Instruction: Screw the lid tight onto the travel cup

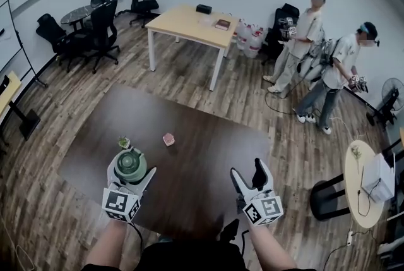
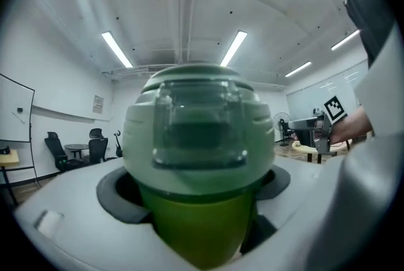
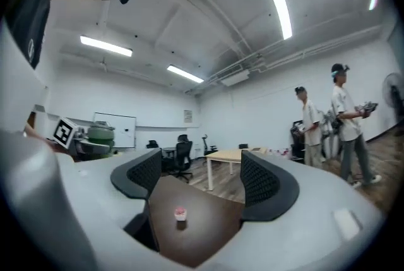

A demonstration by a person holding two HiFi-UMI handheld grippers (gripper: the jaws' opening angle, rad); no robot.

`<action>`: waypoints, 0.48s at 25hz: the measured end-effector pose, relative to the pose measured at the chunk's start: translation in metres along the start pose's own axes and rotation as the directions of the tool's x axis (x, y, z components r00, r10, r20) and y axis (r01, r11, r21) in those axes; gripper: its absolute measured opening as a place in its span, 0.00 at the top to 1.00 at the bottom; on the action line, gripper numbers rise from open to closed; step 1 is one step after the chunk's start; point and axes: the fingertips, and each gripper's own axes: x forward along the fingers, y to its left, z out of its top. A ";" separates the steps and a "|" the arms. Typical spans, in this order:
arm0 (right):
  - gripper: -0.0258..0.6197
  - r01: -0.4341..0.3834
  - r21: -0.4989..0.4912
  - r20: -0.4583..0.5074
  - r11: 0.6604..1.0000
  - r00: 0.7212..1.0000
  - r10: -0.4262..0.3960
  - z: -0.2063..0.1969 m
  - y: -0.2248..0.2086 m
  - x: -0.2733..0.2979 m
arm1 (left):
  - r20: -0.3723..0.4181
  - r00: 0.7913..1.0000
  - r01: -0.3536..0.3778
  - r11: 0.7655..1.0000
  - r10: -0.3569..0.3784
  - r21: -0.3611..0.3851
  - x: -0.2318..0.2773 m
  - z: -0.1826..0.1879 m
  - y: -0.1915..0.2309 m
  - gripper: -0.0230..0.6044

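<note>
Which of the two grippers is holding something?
The left gripper, clamped on the green travel cup; the right gripper is open and empty.

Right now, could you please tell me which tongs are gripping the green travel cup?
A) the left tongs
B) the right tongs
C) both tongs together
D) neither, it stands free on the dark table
A: the left gripper view shows the left tongs closed around the body of the travel cup, while the right tongs stand open with nothing between them.
</note>
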 end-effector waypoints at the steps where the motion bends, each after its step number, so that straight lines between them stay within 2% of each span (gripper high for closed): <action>1: 0.33 0.071 0.005 0.004 0.997 0.997 -0.071 -0.005 -0.015 -0.008 | -0.008 1.000 -0.021 1.000 0.021 -0.005 -0.004 -0.003 0.004 0.29; 3: 0.34 0.181 0.014 0.004 0.983 0.983 -0.181 -0.014 -0.038 -0.020 | -0.017 0.998 -0.058 0.998 0.058 -0.007 -0.012 -0.007 0.011 0.29; 4: 0.34 0.209 0.008 0.005 0.978 0.978 -0.209 -0.017 -0.044 -0.024 | -0.014 0.997 -0.074 0.997 0.074 -0.004 -0.015 -0.007 0.014 0.29; 8: 0.37 0.209 -0.108 0.032 0.972 0.978 -0.207 -0.027 -0.039 -0.027 | 0.050 0.993 -0.112 0.994 0.111 0.013 -0.024 -0.003 0.016 0.29; 12: 0.38 0.218 -0.086 0.019 0.972 0.976 -0.217 -0.040 -0.035 -0.031 | 0.052 0.993 -0.111 0.993 0.110 0.026 -0.027 -0.006 0.011 0.29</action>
